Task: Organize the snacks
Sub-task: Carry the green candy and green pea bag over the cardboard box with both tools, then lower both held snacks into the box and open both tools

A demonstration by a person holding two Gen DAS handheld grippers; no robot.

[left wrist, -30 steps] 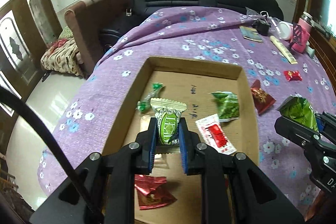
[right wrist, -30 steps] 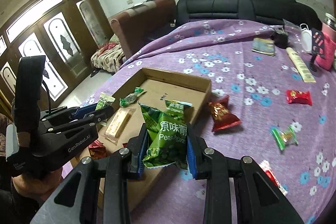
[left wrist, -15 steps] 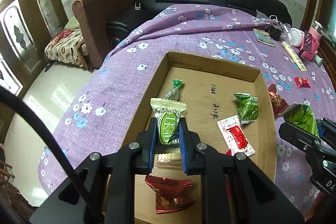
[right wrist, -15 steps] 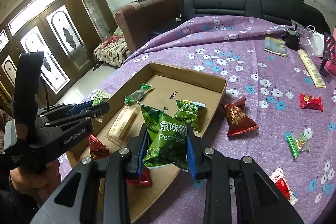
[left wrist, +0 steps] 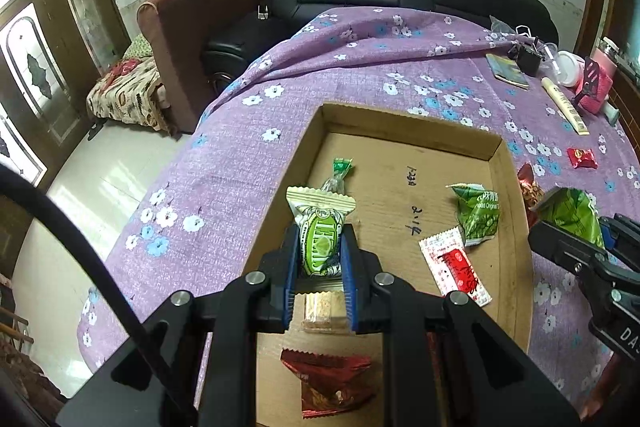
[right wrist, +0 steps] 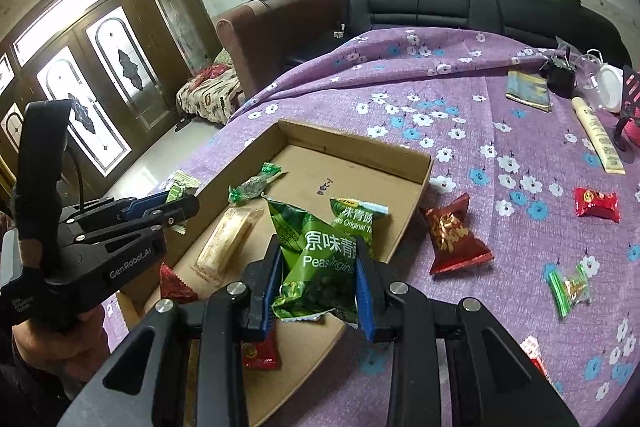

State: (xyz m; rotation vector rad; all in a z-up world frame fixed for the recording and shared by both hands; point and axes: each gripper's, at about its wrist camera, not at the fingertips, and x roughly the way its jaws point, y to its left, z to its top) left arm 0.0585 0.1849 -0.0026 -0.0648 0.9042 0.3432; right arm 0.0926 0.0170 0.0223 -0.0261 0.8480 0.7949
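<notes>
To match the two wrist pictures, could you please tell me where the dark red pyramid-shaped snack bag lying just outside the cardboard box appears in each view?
Left wrist view: the dark red bag peeks out at the right, behind the box's right wall.
Right wrist view: the bag lies right of centre on the purple cloth.
Shared landmark: the cardboard box.

More of the cardboard tray [left wrist: 516,227] in view

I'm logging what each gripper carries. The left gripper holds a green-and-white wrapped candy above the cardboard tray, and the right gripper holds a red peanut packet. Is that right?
Not quite. The right gripper has its jaws shut on a green pea packet, not a red one; the right wrist view shows it. The left gripper does hold the green-and-white candy above the cardboard tray.
</notes>
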